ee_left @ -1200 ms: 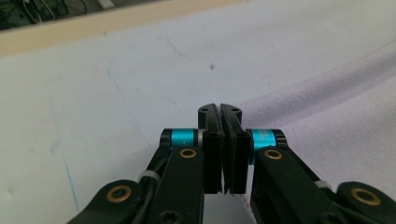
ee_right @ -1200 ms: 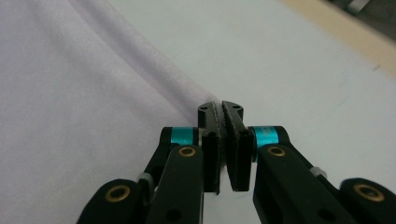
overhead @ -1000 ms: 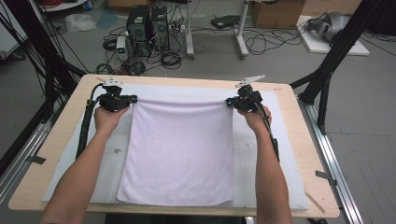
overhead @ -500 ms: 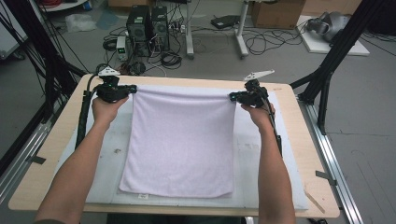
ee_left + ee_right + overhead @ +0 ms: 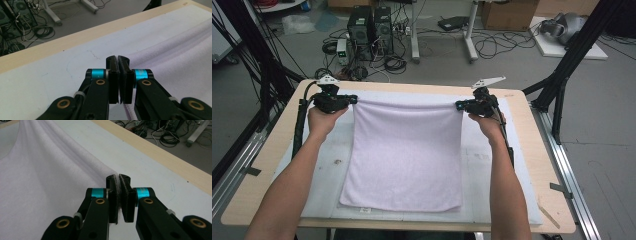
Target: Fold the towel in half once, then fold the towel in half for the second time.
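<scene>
1. The left gripper (image 5: pixel 355 100) has its jaws pinched together on the far left corner of the towel (image 5: pixel 404 150); in the left gripper view (image 5: pixel 117 60) the pale cloth runs in between the closed black jaws.
2. The right gripper (image 5: pixel 458 105) is clamped the same way on the far right corner; in the right gripper view (image 5: pixel 118 178) a thin edge of cloth sits in the narrow slit between the jaws.
3. The towel hangs stretched between the two grippers along its far edge, which sags slightly in the middle. From there it slopes toward the person and lies flat on the white mat (image 5: pixel 484 165), its near edge close to the mat's near edge.
4. Both grippers are near the mat's far edge, well apart from each other, one at each far corner of the towel.
5. The high view shows the whole towel, both forearms and the wooden table (image 5: pixel 547 165) around the mat.
6. The gripper views show the grip itself and long folds (image 5: pixel 175 47) in the cloth running away from each pinched corner.
</scene>
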